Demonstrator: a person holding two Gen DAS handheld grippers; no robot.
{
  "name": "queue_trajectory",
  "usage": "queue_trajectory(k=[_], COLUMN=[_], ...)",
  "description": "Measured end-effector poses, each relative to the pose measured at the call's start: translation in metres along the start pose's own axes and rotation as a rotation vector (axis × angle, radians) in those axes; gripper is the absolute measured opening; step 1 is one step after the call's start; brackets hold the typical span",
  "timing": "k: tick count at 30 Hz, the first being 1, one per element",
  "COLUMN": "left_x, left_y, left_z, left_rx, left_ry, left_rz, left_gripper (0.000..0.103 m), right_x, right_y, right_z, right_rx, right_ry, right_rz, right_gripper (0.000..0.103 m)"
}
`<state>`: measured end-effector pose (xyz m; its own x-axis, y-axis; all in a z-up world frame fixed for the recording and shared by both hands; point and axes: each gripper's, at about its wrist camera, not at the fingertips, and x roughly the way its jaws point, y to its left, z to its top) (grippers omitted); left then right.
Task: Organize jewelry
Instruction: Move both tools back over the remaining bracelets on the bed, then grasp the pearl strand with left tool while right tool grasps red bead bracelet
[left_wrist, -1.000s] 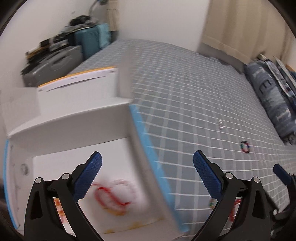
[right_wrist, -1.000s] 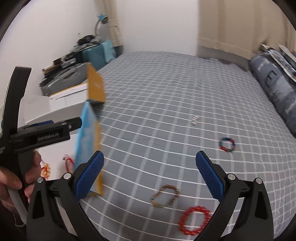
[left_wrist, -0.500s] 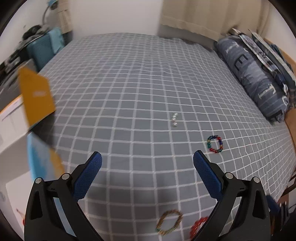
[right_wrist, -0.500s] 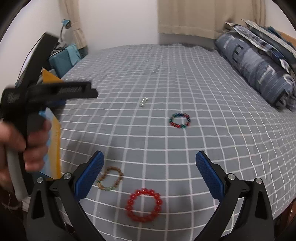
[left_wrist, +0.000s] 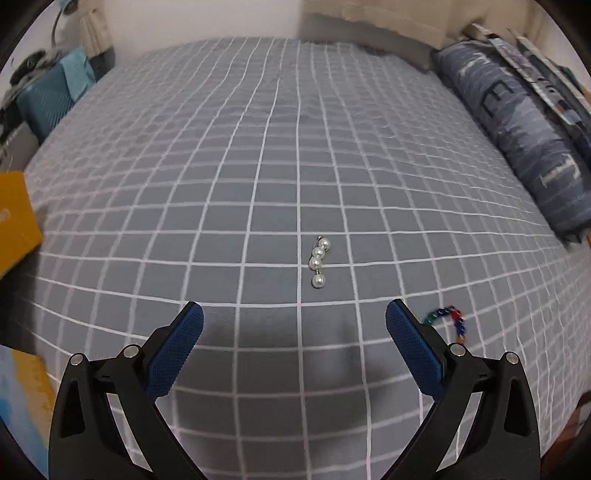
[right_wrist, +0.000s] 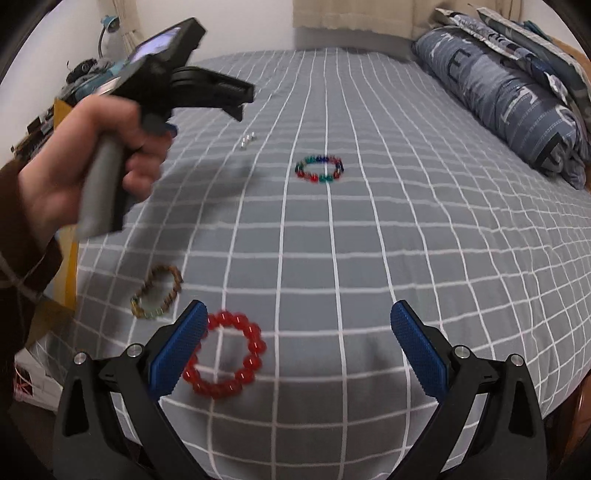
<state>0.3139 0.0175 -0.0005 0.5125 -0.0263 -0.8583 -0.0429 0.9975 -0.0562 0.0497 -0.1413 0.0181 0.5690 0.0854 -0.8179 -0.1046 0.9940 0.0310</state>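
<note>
In the left wrist view, the left gripper hangs above the grey bedspread with a white grid pattern, its blue-padded fingers spread wide with nothing between them. Just ahead of the fingertips a short string of four white pearl beads lies on the cover. A bracelet of red, green and blue beads lies to the right, partly hidden behind the right finger. A dark blue patterned pillow lies along the right edge of the bed, and an orange cardboard flap shows at the left edge.

In the right wrist view, the right gripper is also spread wide and empty. A bracelet of round red beads lies just beside its left finger, partly covered by it. A brown beaded bracelet lies near the bed's left edge. The multicoloured bracelet lies farther up the bed, with the pearls beyond it. The person's left hand holds the left gripper above the cover near the pearls.
</note>
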Motion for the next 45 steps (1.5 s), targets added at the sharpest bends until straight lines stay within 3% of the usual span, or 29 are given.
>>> queue_trajectory(k=[6, 12, 17, 25, 28, 32, 38, 40, 45], left_x=[0.033, 0.057, 0.070, 0.079, 0.079, 0.078, 0.079, 0.079, 0.077], left_y=[-0.012, -0.010, -0.006, 0.001, -0.001, -0.003, 0.000, -0.001, -0.003], left_z=[0.008, 0.009, 0.010, 0.016, 0.014, 0.014, 0.013, 0.012, 0.009], left_rx=[0.018, -0.004, -0.010, -0.004, -0.008, 0.008, 0.019, 0.035, 0.049], left_ry=[0.013, 0.037, 0.051, 0.054, 0.052, 0.056, 0.054, 0.055, 0.048], left_rz=[0.055, 0.068, 0.073, 0.071, 0.073, 0.075, 0.076, 0.077, 0.084], left_gripper=[0.097, 0.097, 0.096, 0.068, 0.053, 0.044, 0.025, 0.011, 0.011], right_x=[0.015, 0.028, 0.034, 0.034, 0.035, 0.035, 0.034, 0.036, 0.044], right_y=[-0.004, -0.005, -0.004, 0.002, 0.004, 0.006, 0.006, 0.004, 0.001], right_z=[-0.013, -0.025, -0.028, -0.027, -0.027, -0.027, -0.027, -0.026, -0.024], right_rx=[0.004, 0.010, 0.009, -0.011, -0.007, 0.000, 0.016, 0.025, 0.066], right_ry=[0.051, 0.096, 0.113, 0.124, 0.132, 0.141, 0.146, 0.151, 0.176], right_rz=[-0.007, 0.011, 0.034, 0.094, 0.124, 0.157, 0.181, 0.190, 0.209], right_gripper=[0.095, 0.086, 0.072, 0.040, 0.029, 0.013, 0.009, 0.010, 0.018])
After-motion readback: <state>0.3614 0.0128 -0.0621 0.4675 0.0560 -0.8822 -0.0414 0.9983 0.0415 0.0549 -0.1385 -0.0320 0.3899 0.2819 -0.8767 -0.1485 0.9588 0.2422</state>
